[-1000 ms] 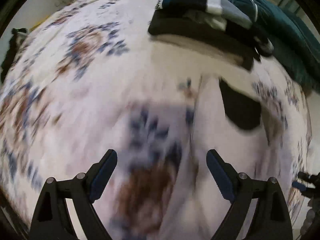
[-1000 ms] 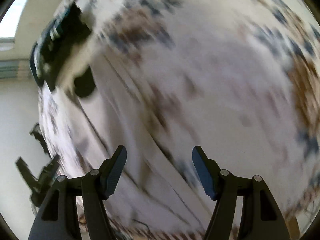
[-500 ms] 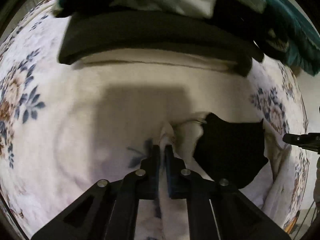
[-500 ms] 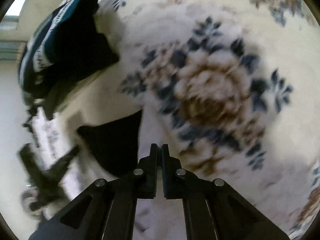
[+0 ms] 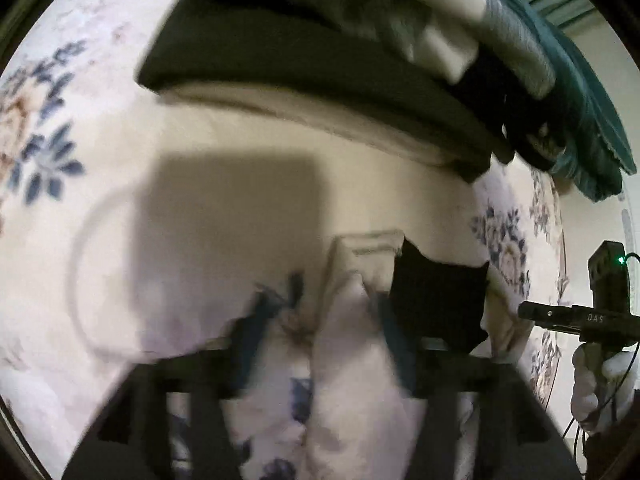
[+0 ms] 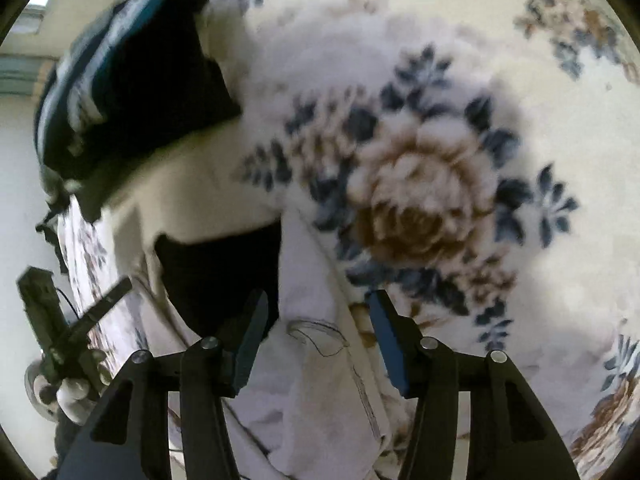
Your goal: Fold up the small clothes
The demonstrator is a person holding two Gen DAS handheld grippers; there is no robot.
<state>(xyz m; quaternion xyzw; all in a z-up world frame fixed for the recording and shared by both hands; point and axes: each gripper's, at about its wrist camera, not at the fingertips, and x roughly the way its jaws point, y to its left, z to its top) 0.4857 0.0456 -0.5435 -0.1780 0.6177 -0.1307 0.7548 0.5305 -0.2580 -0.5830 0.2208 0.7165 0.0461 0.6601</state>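
Observation:
A small white garment [image 5: 344,364] with a black patch [image 5: 438,304] lies folded over on a cream cloth [image 5: 240,160] on the floral bedspread. My left gripper [image 5: 320,332] is open, its blurred jaws either side of the garment's raised fold. In the right wrist view the same garment [image 6: 316,360] and black patch [image 6: 224,272] lie under my right gripper [image 6: 316,336], which is open with the fold between its jaws. Each gripper shows at the edge of the other's view, the right one [image 5: 568,316] and the left one [image 6: 80,328].
A stack of folded clothes, dark, grey, white and teal [image 5: 360,52], sits at the far edge of the cream cloth; it also shows in the right wrist view [image 6: 128,92]. The floral bedspread [image 6: 420,200] spreads to the right. The bed edge and wall lie beyond [image 5: 592,232].
Both grippers were shut on the white garment's fold half a second ago and have now opened, letting it go. A second ago both were open and moving fast over the bedspread.

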